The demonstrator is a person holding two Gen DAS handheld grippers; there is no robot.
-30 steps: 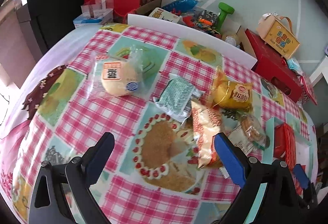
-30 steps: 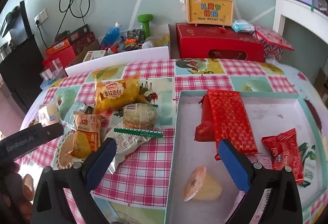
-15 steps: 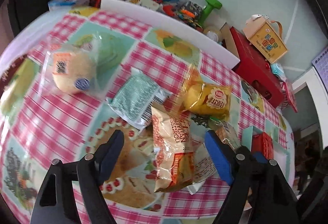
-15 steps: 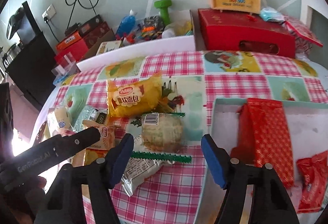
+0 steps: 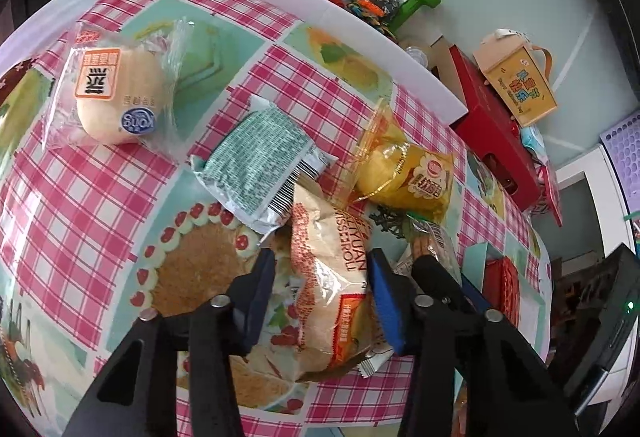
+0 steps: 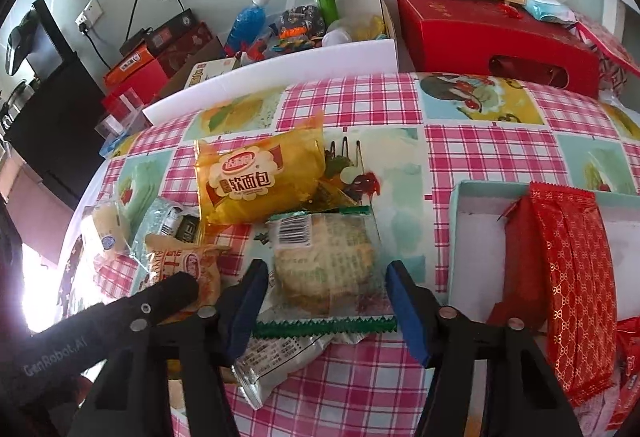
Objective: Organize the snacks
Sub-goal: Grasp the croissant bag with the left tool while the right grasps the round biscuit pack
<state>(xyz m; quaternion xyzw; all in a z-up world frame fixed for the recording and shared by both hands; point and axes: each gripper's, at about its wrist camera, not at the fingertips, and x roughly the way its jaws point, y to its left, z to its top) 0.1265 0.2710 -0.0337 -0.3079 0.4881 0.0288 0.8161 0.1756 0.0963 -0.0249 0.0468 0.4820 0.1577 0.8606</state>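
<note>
Checked tablecloth (image 6: 352, 101) carries the loose snack pile at centre-left; teal-rimmed tray (image 6: 456, 237) sits at the right edge w/ a long red packet (image 6: 572, 277) already lying in it, lengthwise front-to-back. Largest loose item, yellow bread bag (image 6: 260, 177), lies crosswise behind the pile; pale bun in clear wrap (image 5: 116, 93) sits apart at far left, green-print packet (image 5: 256, 161) between bun and pile. Left gripper (image 5: 320, 297): jaws apart, straddling the orange egg-roll bag (image 5: 332, 277), blue pads close to either flank but contact can't be confirmed; bag's long axis runs straight ahead along the fingers, so closure would fall across its narrow width. Right gripper (image 6: 324, 301): jaws apart, wider, bracketing the round cake in green-edged clear wrap (image 6: 324, 257), which lies directly ahead, sealed serrated edge toward the camera; a silver packet (image 6: 276, 357) pokes out beneath. Cake lies just beside the tray's left wall, so right side is nearer the drop-off; egg-roll bag is farther left, w/ the cake between it and the tray. Judged: both at pre-grasp, neither clamped.
</note>
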